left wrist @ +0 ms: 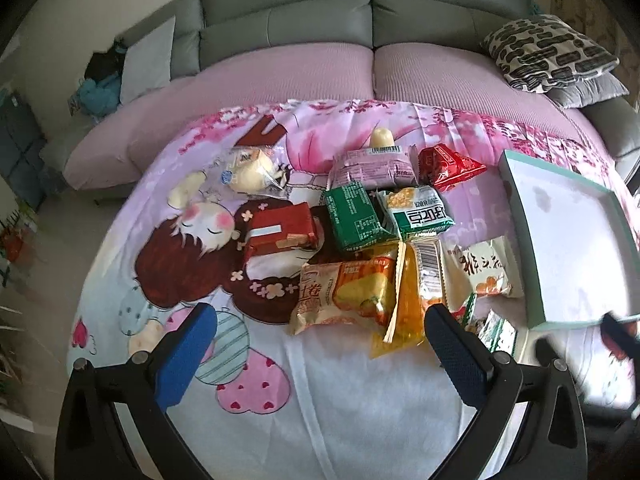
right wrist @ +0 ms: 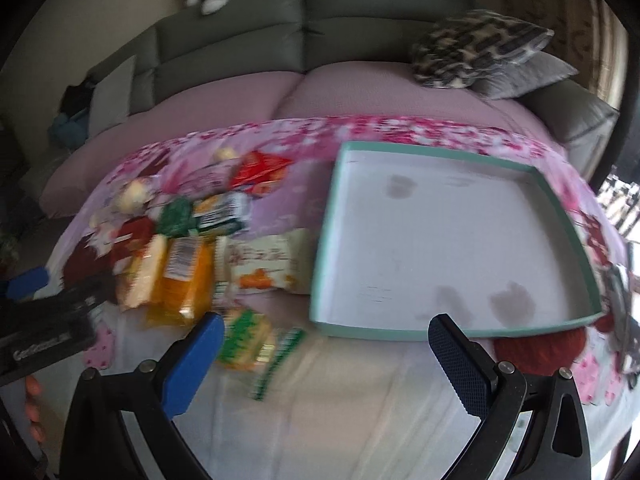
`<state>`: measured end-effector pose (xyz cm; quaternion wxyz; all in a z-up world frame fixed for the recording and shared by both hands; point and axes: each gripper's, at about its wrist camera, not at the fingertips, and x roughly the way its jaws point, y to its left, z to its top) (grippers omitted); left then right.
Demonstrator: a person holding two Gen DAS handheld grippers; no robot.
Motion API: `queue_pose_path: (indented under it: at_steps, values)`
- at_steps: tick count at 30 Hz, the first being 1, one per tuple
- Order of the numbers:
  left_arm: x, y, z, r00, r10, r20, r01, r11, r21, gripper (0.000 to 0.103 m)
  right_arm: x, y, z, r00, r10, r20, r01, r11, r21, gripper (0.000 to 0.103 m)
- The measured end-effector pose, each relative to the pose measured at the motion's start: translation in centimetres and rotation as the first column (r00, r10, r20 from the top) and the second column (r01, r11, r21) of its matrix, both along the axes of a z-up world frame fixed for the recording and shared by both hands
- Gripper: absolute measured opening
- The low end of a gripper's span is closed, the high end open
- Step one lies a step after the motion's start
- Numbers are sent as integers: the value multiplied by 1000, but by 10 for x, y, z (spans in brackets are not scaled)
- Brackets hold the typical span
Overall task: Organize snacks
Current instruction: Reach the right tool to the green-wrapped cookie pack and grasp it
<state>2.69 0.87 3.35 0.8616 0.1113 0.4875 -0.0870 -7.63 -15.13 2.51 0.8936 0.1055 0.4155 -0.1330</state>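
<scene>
snacks piled beside the empty tray

the sofa (left wrist: 360,32) fills the back of my view, grey with pink seat cushions, and in front of it lies the cartoon cloth (left wrist: 280,380) that everything sits on. the tray (right wrist: 332,240) is my landmark: a shallow teal-rimmed box with a white floor, nothing inside but a few faint stains.

left of the tray the snacks (left wrist: 372,240) lie in a loose heap. nearest its left rim is a white packet with orange fruit printed on it (left wrist: 486,268). further left are an orange bag (left wrist: 404,300) and a cake roll packet (left wrist: 340,296), overlapping. beyond those, away from me, sit a green packet (left wrist: 354,216), a red packet (left wrist: 280,226) and a pink packet (left wrist: 374,166). a shiny red packet (left wrist: 448,166) lies off the tray's far left corner. a small green-and-yellow packet (right wrist: 248,338) lies by the tray's near left corner; it is blurred.

my left gripper (left wrist: 320,344) hangs above the cloth left of the tray, fingers spread wide, nothing between them. my right gripper (right wrist: 326,350) hovers at the tray's near rim, likewise spread and empty.
</scene>
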Motion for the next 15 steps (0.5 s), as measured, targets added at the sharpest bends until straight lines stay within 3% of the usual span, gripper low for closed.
queue_pose_path:
  at_steps: [7,11,15]
  values:
    - [29,8,-18,996,59,-63,-64,995,-80,103,25,33,-18,992,119,-50,-114,989,91,103]
    - [42,17,-32,986,109,-124,-122,987,-104,103,38,41,-30,987,129,-93,-120,988,102,103]
    - [49,18,-43,983,102,-151,-125,981,-149,103,47,45,-40,983,126,-132,-115,989,94,103]
